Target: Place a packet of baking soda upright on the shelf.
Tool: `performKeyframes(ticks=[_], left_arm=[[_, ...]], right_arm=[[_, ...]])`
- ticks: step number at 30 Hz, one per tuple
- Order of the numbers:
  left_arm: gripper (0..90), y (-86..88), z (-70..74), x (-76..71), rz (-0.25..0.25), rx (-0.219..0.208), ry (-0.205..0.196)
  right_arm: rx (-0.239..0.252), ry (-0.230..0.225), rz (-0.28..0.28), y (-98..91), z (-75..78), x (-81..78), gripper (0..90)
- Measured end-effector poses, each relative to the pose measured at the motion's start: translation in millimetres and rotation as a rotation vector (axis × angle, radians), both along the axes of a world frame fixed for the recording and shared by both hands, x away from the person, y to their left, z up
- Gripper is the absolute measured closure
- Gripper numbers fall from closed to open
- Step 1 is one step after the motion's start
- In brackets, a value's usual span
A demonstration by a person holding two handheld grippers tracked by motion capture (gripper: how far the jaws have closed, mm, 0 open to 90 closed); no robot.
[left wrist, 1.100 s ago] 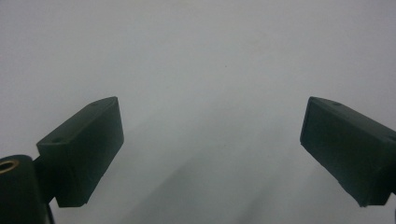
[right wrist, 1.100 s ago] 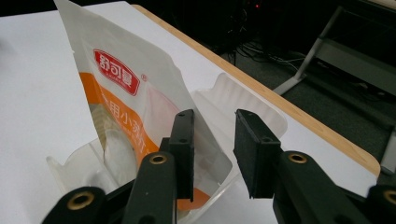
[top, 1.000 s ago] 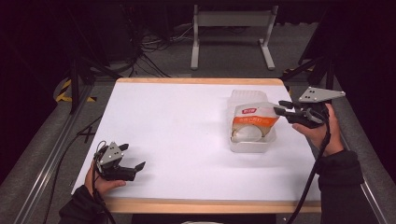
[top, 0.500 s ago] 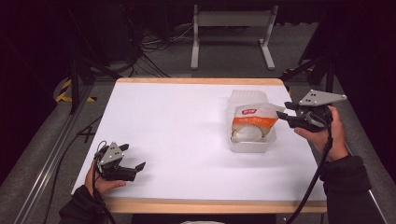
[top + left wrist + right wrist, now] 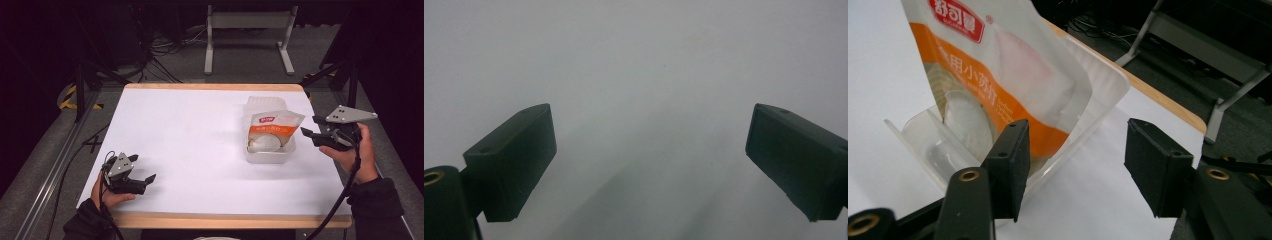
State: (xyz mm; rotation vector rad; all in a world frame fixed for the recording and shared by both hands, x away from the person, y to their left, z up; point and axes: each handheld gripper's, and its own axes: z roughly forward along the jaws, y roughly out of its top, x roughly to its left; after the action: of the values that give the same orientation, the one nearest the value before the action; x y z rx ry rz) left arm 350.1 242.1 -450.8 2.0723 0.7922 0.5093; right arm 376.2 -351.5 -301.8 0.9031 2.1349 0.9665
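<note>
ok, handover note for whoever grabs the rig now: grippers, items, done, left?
Right gripper: open, nothing between the jaws, which have just been opening, just right of the clear bin.
Left gripper: open, empty, over the table at its near left.
Orange-and-white pouch: leaning in the bin, apparently on a white round item.
Done: pouch in the bin.
Left: unclear; perhaps back the right gripper off.

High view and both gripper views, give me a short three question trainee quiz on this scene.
1. True or false: the orange-and-white pouch stands inside the clear plastic tub.
2. Which gripper is nearest the tub: A the left gripper, B the right gripper?
3. What is between the right gripper's jaws in its own view?

Key:
1. True.
2. B; it sits just beside the tub's right side, while the left gripper rests at the near left of the white table.
3. Nothing gripped; the jaws have just been opening, and the tub wall shows beyond them.
</note>
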Motion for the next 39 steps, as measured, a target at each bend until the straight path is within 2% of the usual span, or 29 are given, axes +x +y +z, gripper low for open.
performKeyframes(ticks=[3,6,8,13,19,23,30,39], left_arm=[[6.7,0.0,0.2,-0.2,0.001,-0.002,0.000],[6.7,0.0,0.0,-0.2,0.001,0.001,0.000],[6.7,-0.1,-0.1,0.0,0.000,0.002,-0.001],[6.6,-0.3,-0.3,-0.2,-0.002,0.004,0.002],[6.6,-0.7,-0.4,-0.1,-0.002,0.005,0.003],[6.6,-0.9,-0.4,0.0,-0.001,0.005,0.002],[6.6,-1.4,-0.1,-0.2,0.003,0.002,0.000],[6.6,-1.4,0.8,0.2,0.000,-0.011,-0.004]], right_arm=[[0.008,-0.003,-0.014,-2.8,-5.4,-3.4,38.3],[-0.010,-0.008,-0.036,-3.7,-14.8,-8.4,30.6],[-0.010,-0.009,-0.035,-3.7,-16.5,-9.5,29.4],[0.011,-0.048,-0.028,-3.8,-29.7,-18.4,21.6],[0.050,-0.078,-0.013,-6.0,-40.0,-26.3,18.8],[0.050,-0.116,-0.024,-5.8,-48.5,-32.2,17.0],[0.072,-0.108,-0.021,-10.1,-64.3,-39.9,14.3],[0.097,-0.130,-0.050,-23.0,-89.3,-51.5,13.6]])
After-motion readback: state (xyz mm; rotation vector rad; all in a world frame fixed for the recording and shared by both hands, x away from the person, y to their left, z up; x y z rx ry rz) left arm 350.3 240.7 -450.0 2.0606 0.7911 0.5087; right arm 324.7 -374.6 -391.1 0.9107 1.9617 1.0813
